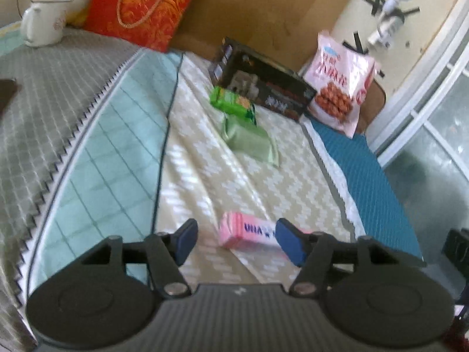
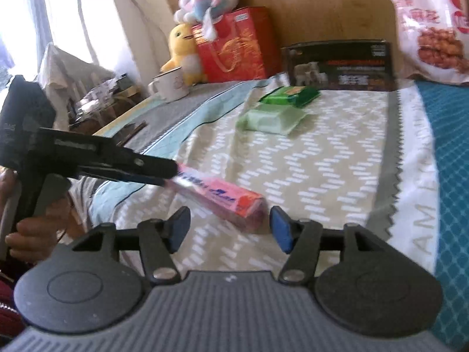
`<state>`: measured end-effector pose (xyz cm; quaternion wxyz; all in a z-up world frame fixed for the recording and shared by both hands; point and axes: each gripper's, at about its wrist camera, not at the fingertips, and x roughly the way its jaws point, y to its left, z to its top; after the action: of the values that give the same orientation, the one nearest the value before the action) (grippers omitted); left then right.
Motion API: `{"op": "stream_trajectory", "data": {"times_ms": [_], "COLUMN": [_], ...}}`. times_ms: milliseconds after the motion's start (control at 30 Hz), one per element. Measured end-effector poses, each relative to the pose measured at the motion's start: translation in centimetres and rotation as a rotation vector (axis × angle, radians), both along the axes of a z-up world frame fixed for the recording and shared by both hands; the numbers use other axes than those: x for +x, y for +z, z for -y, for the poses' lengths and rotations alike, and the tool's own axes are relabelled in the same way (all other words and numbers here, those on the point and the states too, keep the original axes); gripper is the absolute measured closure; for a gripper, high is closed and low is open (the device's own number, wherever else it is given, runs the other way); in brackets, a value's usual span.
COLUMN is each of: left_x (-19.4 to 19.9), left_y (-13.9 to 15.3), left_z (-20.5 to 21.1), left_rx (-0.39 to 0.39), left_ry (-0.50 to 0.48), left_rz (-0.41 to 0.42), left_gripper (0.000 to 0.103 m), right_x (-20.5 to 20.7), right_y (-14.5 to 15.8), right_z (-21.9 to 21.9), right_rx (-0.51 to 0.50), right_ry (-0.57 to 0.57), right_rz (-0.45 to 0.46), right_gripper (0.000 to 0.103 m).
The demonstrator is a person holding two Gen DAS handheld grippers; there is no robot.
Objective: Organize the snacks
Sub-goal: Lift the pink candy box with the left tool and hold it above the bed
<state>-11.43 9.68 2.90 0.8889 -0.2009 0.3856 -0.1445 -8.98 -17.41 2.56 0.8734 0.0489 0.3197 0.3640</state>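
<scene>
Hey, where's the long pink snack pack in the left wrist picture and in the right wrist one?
Left wrist: the pink snack pack lies low at centre, between the open left gripper pads.
Right wrist: it lies left of centre, slanting, one end near the right gripper.
Shared landmark: the black box standing at the back of the cloth.

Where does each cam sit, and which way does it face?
Left wrist: on the left gripper, looking forward and down along the open jaws at the pink wafer pack, with the green packs, black box and pink snack bag beyond. No hand shows.
Right wrist: on the right gripper, facing the pink wafer pack end-on. The left gripper and the hand holding it show.
Shared: the pack, green packs, black box, red gift bag, mug.
</scene>
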Motion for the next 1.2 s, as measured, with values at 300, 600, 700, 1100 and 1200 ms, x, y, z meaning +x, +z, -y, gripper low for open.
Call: {"op": "stream_trajectory", "data": {"times_ms": [300, 600, 700, 1100, 1200], "left_x": [0.4, 0.0, -0.3, -0.5, -0.3], "left_y": [-0.2, -1.4, -1.3, -1.0, -1.0], "left_z": [0.9, 1.4, 2.1, 4.0, 4.7], "left_rx": [0.028, 0.024, 0.05, 0.098, 0.103], "left_ry": [0.005, -0.034, -0.047, -0.081, -0.092], "left_rz": [0.056, 0.056, 0.074, 0.088, 0.088], "left_gripper": [0.036, 0.054, 0.054, 0.053, 0.053], "right_x": [-1.0, -2.1, -2.5, -2.5, -2.5], "right_y": [-1.3, -1.2, -1.3, -1.4, -1.4], "right_z": [1.5, -0.9, -1.4, -0.9, -0.3], "right_rx": [0.106, -0.051, -0.099, -0.126, -0.12], "right_ry": [-0.058, -0.047, -0.049, -0.07, -0.085], "right_rz": [0.014, 0.133, 0.17, 0.218, 0.217], "right_gripper": [0.025, 0.023, 0.029, 0.06, 0.059]}}
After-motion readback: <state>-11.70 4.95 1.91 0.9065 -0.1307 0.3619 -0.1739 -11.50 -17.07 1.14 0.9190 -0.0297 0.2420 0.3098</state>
